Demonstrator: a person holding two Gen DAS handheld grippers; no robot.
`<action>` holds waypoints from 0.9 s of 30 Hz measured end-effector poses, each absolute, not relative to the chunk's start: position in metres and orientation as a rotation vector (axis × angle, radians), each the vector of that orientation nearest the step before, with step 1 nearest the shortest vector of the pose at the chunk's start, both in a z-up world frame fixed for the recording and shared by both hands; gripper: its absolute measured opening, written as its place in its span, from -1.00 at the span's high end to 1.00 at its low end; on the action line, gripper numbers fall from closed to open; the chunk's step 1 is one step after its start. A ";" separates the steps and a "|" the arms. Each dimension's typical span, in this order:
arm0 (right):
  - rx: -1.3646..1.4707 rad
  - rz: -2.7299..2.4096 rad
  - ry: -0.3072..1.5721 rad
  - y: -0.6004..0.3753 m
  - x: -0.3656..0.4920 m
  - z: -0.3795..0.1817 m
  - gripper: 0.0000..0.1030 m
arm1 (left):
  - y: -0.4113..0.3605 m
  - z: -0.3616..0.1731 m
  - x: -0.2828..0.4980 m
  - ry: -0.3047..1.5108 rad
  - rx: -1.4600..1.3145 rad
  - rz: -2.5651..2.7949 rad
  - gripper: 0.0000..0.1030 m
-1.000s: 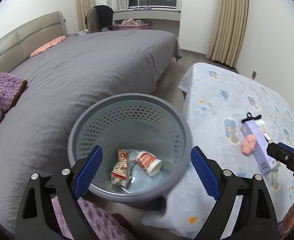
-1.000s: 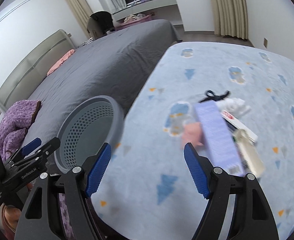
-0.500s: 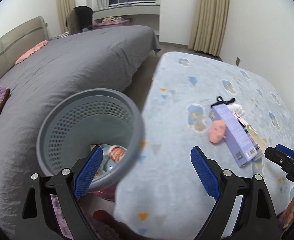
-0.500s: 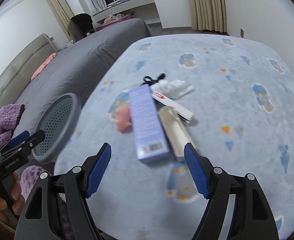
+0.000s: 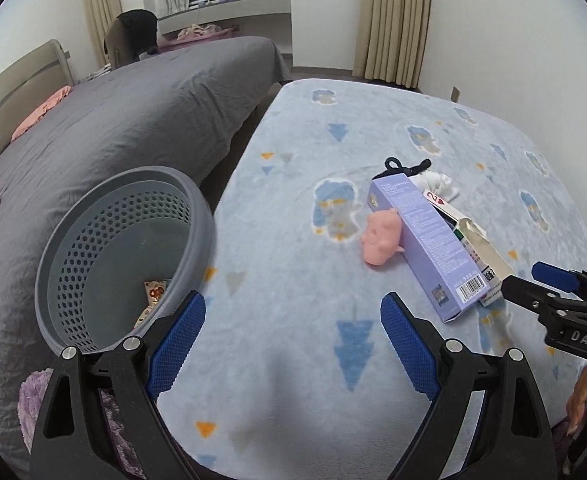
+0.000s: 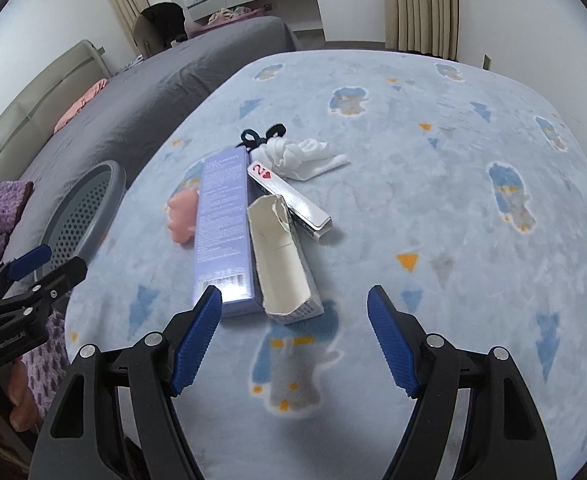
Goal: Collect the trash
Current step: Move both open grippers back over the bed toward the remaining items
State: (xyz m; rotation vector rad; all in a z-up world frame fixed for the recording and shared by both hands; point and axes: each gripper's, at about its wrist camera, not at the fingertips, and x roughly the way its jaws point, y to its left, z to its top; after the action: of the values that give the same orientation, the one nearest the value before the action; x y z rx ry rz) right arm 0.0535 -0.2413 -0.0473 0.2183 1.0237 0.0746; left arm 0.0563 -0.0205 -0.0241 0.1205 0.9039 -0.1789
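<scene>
Change: both views have swung off the grey wastebasket (image 5: pixel 125 256) onto the blanket's litter; collecting resumes.
Left hand-held gripper (image 5: pixel 289 344): spread, empty, beside the wastebasket.
Right hand-held gripper (image 6: pixel 293 340): spread, empty, just short of the torn carton (image 6: pixel 281 256), well right of the wastebasket.
Count: one purple box (image 6: pixel 223 232), one torn carton, one silver box (image 6: pixel 293 200), one pink toy (image 6: pixel 181 216), one white tissue (image 6: pixel 301 156), one black tie (image 6: pixel 257 136), two grippers.

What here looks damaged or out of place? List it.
The white carton beside the purple box is torn open, its ragged edges exposing the empty inside. A knotted white cloth, a black hair tie and a pink toy lie scattered around the boxes on the blue blanket, not in the grey basket.
</scene>
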 end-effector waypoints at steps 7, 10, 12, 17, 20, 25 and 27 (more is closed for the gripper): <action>0.206 0.060 1.044 -0.244 0.054 -0.057 -0.40 | -0.028 -0.026 0.060 0.907 0.135 -0.183 -0.70; 0.186 0.051 1.049 -0.242 0.055 -0.059 -0.40 | -0.030 -0.027 0.060 0.910 0.137 -0.187 -0.70; 0.181 0.045 1.053 -0.243 0.056 -0.061 -0.40 | -0.031 -0.028 0.061 0.912 0.139 -0.189 -0.70; 0.170 0.022 1.052 -0.245 0.057 -0.062 -0.39 | -0.031 -0.028 0.060 0.910 0.139 -0.190 -0.70; 0.160 0.014 1.051 -0.245 0.059 -0.062 -0.39 | -0.031 -0.028 0.061 0.914 0.136 -0.191 -0.70; 0.138 0.016 1.058 -0.242 0.062 -0.064 -0.39 | -0.031 -0.029 0.061 0.916 0.134 -0.195 -0.70; 0.127 0.018 1.062 -0.240 0.064 -0.065 -0.39 | -0.031 -0.029 0.061 0.916 0.133 -0.196 -0.70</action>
State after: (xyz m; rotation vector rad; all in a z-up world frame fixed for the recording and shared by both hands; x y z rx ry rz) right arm 0.0642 -0.2401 -0.0652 0.1270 1.0616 0.0181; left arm 0.0610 -0.0305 -0.0290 0.1327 0.9162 -0.1960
